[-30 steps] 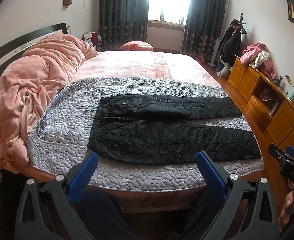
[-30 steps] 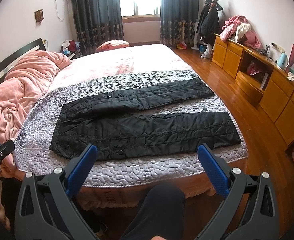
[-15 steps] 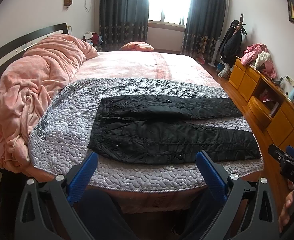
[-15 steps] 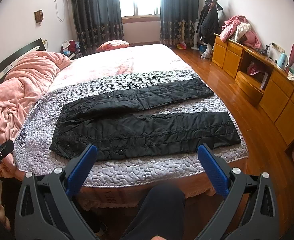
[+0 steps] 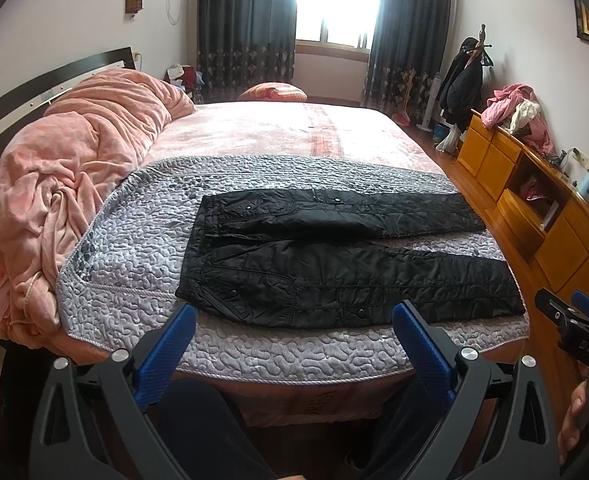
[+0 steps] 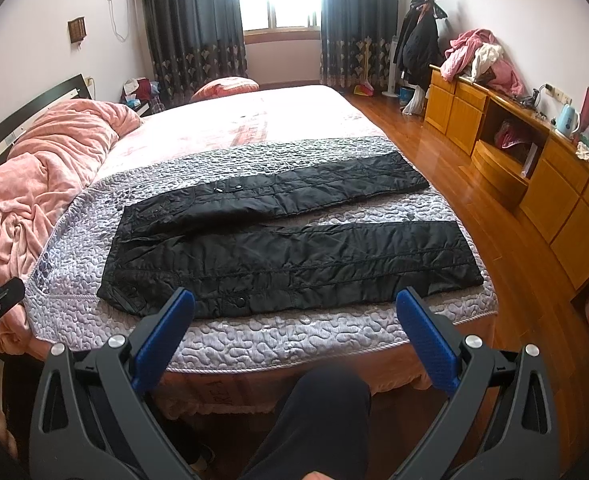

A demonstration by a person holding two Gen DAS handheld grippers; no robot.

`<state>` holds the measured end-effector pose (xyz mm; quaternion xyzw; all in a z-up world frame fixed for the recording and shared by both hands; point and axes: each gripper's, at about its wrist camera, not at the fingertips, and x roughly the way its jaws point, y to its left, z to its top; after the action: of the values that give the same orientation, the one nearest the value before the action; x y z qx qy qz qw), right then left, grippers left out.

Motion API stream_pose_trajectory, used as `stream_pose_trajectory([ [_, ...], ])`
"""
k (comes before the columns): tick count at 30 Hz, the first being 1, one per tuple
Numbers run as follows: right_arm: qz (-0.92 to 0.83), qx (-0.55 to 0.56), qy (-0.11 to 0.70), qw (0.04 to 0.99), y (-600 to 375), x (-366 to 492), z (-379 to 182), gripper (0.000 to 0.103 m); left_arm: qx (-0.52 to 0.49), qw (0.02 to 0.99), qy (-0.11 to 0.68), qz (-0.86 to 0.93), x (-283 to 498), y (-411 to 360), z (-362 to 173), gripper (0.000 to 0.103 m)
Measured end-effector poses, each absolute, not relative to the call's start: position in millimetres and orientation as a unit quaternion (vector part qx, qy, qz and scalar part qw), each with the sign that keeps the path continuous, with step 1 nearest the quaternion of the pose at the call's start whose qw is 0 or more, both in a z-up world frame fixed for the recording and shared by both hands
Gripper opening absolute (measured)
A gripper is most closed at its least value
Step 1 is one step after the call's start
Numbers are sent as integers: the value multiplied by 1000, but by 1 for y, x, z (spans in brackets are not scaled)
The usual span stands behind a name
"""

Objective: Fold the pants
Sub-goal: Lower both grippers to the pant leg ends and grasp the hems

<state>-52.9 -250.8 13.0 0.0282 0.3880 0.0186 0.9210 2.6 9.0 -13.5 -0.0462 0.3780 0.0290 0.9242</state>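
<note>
Black quilted pants [image 5: 334, 264] lie spread flat on a grey quilted bedspread [image 5: 134, 248], waist to the left, both legs running right with a gap between them. They also show in the right wrist view [image 6: 294, 252]. My left gripper [image 5: 294, 320] is open and empty, held before the bed's near edge, below the waist and near leg. My right gripper [image 6: 294, 308] is open and empty, before the near edge below the near leg. Neither touches the pants.
A bunched pink blanket [image 5: 54, 184] lies on the bed's left by the headboard [image 5: 34, 88]. A wooden dresser [image 6: 534, 184] with clothes on top lines the right wall, across a wooden floor [image 6: 494, 248]. The person's knees [image 6: 326, 408] are below the grippers.
Both grippers have barely moved; the left wrist view has shifted very slightly. The pants lie as before.
</note>
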Motion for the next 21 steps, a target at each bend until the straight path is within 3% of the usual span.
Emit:
stream_pose_trajectory([
  [6,18,20,381,924,-251,-50,11,101,-38,933,358,16,4,3,-14,99],
  [11,41,12,323,945,-258,-45,1,101,-117,917,382,-11,22,32,-38,99],
  [14,76,61,381,919,-278,-13,-32,100,-196,904,378,-52,39,69,-85,99],
  [18,81,100,436,890,-306,26,-87,99,-144,866,478,-9,84,101,-155,96],
  [19,83,111,445,885,-313,33,-99,95,-158,861,483,-13,95,119,-172,93],
  [20,81,127,455,878,-322,42,-113,73,-174,856,487,-16,102,132,-184,81],
  [21,80,145,467,869,-332,49,-126,58,-199,846,495,-15,111,147,-195,69],
])
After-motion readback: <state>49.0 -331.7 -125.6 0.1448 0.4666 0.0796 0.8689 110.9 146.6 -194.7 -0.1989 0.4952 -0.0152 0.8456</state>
